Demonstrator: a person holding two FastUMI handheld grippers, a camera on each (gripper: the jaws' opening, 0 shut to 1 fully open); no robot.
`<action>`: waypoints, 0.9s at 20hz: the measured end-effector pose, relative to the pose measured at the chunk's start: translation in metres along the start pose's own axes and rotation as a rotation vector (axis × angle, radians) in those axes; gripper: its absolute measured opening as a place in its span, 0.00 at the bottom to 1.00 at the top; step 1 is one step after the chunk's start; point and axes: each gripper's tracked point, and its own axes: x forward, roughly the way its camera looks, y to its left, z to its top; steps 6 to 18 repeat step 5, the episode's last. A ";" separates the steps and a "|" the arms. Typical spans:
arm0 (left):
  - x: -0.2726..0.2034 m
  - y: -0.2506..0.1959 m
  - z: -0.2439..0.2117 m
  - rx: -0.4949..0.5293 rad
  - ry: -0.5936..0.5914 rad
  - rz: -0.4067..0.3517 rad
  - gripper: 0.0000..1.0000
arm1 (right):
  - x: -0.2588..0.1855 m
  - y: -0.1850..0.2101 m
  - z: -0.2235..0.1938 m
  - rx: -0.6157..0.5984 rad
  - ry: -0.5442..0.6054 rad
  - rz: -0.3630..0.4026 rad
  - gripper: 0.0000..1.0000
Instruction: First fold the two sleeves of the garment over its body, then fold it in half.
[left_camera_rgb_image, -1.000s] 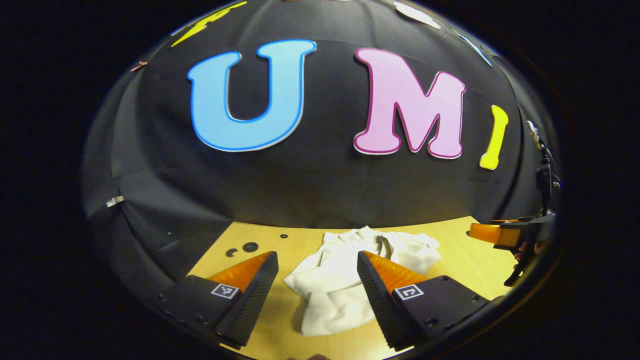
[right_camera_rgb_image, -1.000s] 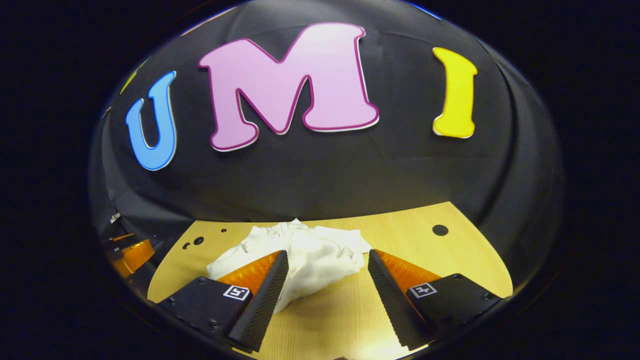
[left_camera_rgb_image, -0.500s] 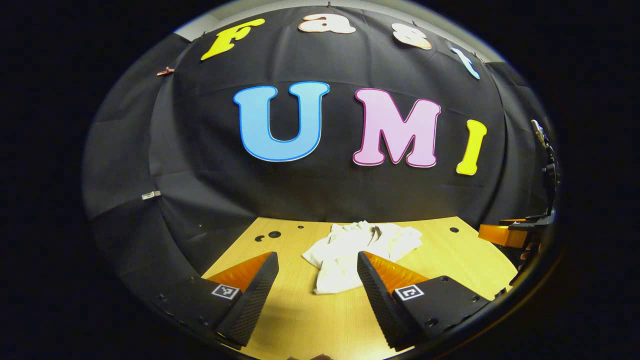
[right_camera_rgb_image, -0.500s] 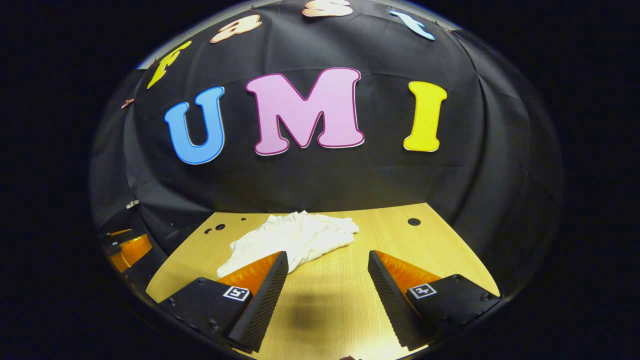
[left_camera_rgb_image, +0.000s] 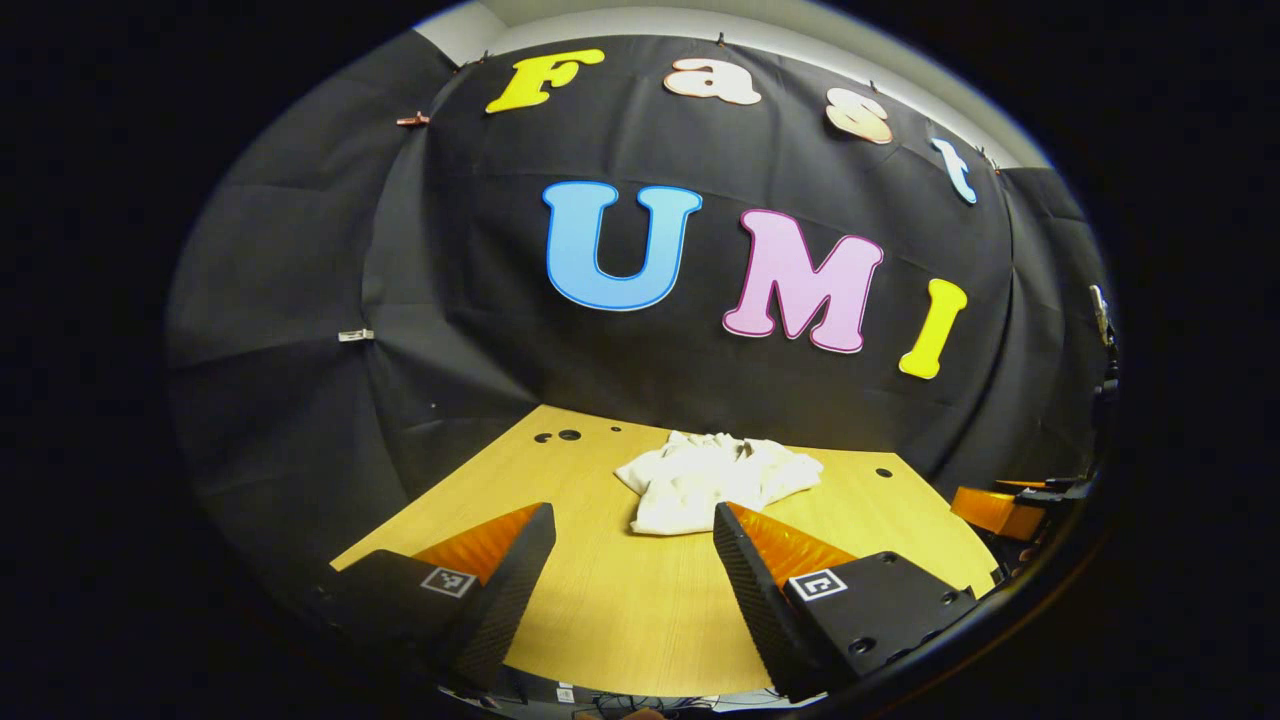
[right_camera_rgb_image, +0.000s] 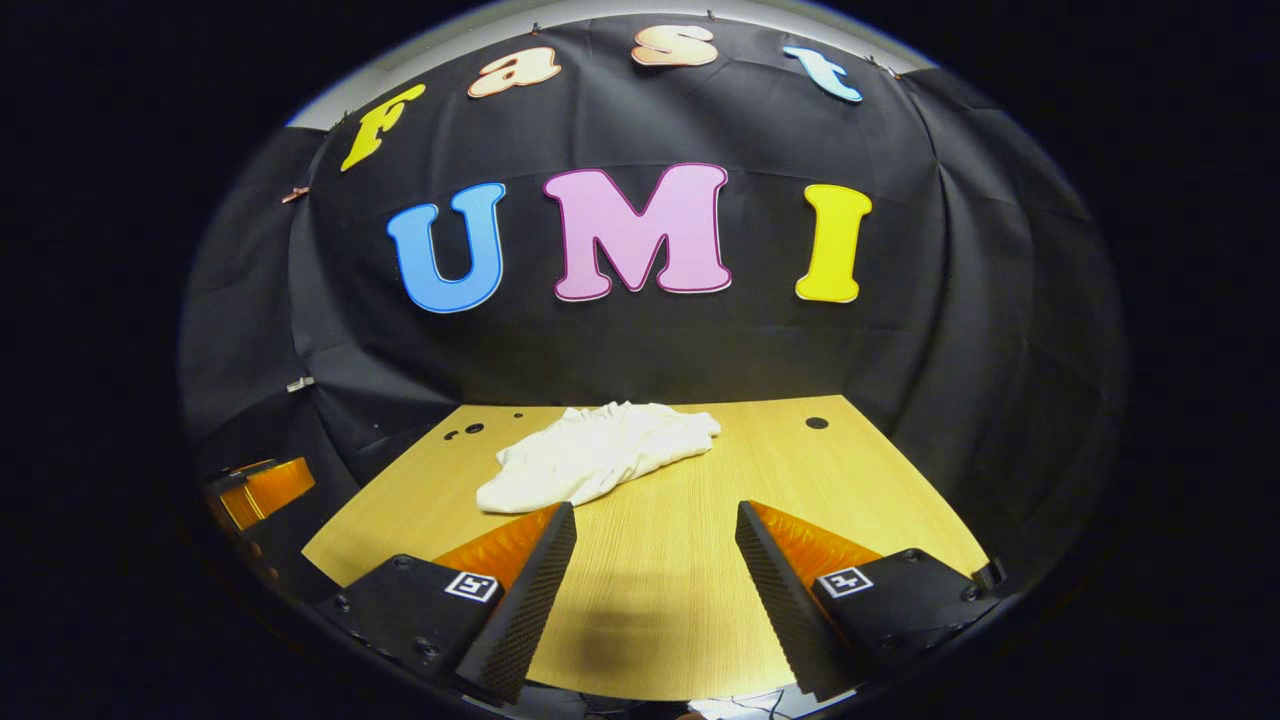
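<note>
While you are holding both grippers back at the near edge of the table (right_camera_rgb_image: 850, 470), the inventory is reading as follows.

Item, garment (right_camera_rgb_image: 600, 458): white, lying in a compact bundle toward the far middle of the table, sleeves not distinguishable; in the right gripper view its long axis is running from near-left to far-right.

Item, left gripper (left_camera_rgb_image: 630, 560): jaws standing wide apart, gripping nothing; the garment is lying straight ahead of it, well apart, just above the gap between its fingers.

Item, right gripper (right_camera_rgb_image: 655, 565): jaws likewise spread wide and empty; the garment is sitting ahead and to its left, its near-left end just beyond the left finger.

Judgement: neither claw is clearly nearer; the right one is facing the near-left end, so any further reach is turning on that end.
</note>
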 end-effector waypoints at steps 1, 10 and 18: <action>-0.004 0.002 -0.004 0.012 -0.011 0.014 0.97 | -0.006 -0.002 -0.002 0.001 -0.013 -0.005 0.98; -0.025 0.001 -0.020 -0.023 0.005 0.026 0.98 | -0.028 -0.006 -0.018 0.012 -0.008 -0.027 0.98; -0.025 0.001 -0.020 -0.023 0.005 0.026 0.98 | -0.028 -0.006 -0.018 0.012 -0.008 -0.027 0.98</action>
